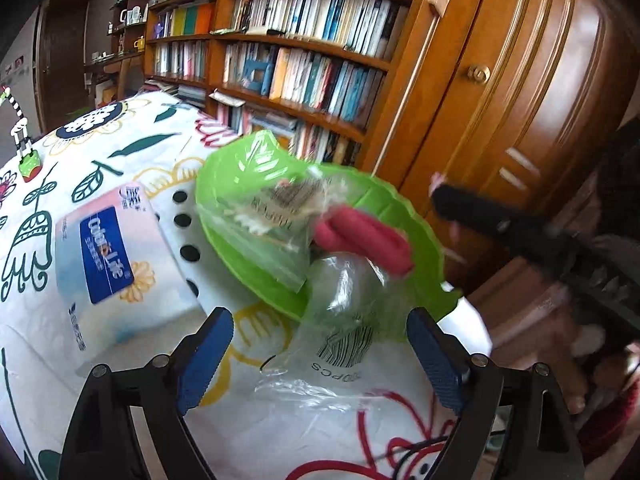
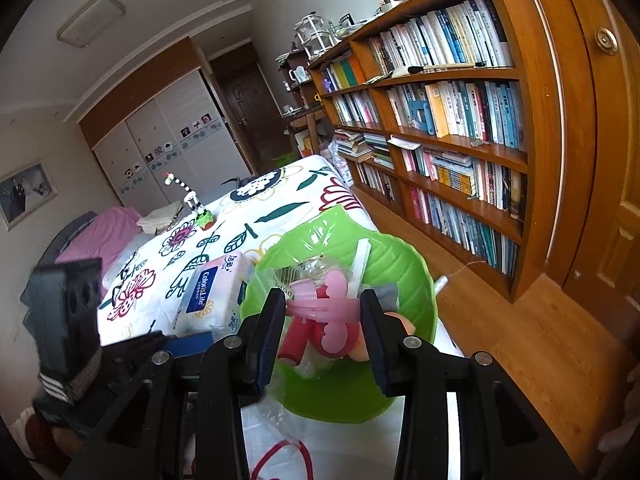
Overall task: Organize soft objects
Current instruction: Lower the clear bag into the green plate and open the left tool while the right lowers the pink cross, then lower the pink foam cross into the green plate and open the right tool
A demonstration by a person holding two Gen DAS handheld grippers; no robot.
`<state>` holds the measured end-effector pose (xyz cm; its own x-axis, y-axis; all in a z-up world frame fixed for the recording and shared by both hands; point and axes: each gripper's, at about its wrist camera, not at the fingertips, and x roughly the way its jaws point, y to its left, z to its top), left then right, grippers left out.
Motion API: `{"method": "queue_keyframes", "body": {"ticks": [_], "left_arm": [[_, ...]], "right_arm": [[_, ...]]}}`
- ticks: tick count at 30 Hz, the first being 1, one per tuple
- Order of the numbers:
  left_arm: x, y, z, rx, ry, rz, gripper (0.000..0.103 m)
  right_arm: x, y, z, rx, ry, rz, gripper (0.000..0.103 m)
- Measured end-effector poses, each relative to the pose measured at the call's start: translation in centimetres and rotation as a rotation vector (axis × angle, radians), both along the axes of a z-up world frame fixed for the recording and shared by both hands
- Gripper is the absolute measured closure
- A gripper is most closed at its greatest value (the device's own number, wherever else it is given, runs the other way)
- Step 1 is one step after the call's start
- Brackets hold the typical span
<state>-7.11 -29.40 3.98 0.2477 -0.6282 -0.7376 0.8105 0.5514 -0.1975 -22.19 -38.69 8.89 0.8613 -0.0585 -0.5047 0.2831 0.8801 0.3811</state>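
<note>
A green leaf-shaped bowl [image 1: 240, 184] [image 2: 408, 276] sits at the table's right edge. It holds clear plastic bags [image 1: 276, 208], red foam rollers [image 1: 368, 236] [image 2: 296, 336] and other small pieces. My left gripper [image 1: 320, 356] is open and empty, its blue pads either side of a clear bag [image 1: 340, 344] that spills from the bowl onto the cloth. My right gripper [image 2: 324, 312] hovers over the bowl, shut on a pink flower-shaped plastic piece [image 2: 334, 308]. The right gripper also shows blurred in the left wrist view [image 1: 480, 216].
A tissue pack [image 1: 100, 256] [image 2: 212, 296] lies left of the bowl on the floral tablecloth [image 1: 120, 152]. A striped giraffe toy [image 2: 192, 200] stands further back. A bookshelf [image 2: 440, 120] and wooden door [image 1: 540, 80] are to the right.
</note>
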Motion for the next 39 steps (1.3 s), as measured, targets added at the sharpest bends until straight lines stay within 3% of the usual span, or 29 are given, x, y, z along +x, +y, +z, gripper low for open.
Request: {"method": "queue_keyframes", "body": {"ticks": [4,8,9,10,20,29,30,33,34,39], "left_arm": [[-0.2,0.0,-0.5,-0.002,0.068,-0.038,0.060],[-0.9,0.3,0.4,0.008,0.034,-0.045,0.076],[-0.9,0.5,0.7,0.001,0.035,-0.046,0.088],[-1.0,0.6,1.0,-0.004,0.035,-0.048,0.091],[1.3,0.0,4.3,-0.105,0.024,-0.025,0.091],[5.6,-2.9,2.0,-0.111,0.102,0.016,0.089],[5.9,-3.0,1.7,-0.107,0.111,0.020,0.081],[6.4,-3.0,1.3,-0.105,0.127,0.047,0.036],[6.5,-2.8,1.3,-0.113,0.122,0.063,0.027],[7.2,-2.0,1.8,-0.135,0.134,0.102,0.021]], "right_arm": [[-0.3,-0.4,0.0,0.000,-0.001,-0.010,0.063],[-0.5,-0.7,0.0,0.004,-0.001,-0.018,0.063],[-0.5,-0.8,0.1,0.003,-0.002,-0.018,0.063],[-0.5,-0.8,0.1,0.003,-0.002,-0.017,0.063],[-0.5,-1.0,0.0,0.010,0.003,-0.010,0.063],[-0.1,-0.5,-0.2,-0.006,-0.011,0.018,0.063],[0.0,-0.2,-0.3,-0.012,-0.010,0.027,0.063],[0.5,0.4,-0.5,-0.019,-0.005,0.063,0.063],[0.7,0.6,-0.6,-0.017,-0.004,0.077,0.063],[1.6,2.3,-0.8,-0.050,-0.003,0.146,0.063]]}}
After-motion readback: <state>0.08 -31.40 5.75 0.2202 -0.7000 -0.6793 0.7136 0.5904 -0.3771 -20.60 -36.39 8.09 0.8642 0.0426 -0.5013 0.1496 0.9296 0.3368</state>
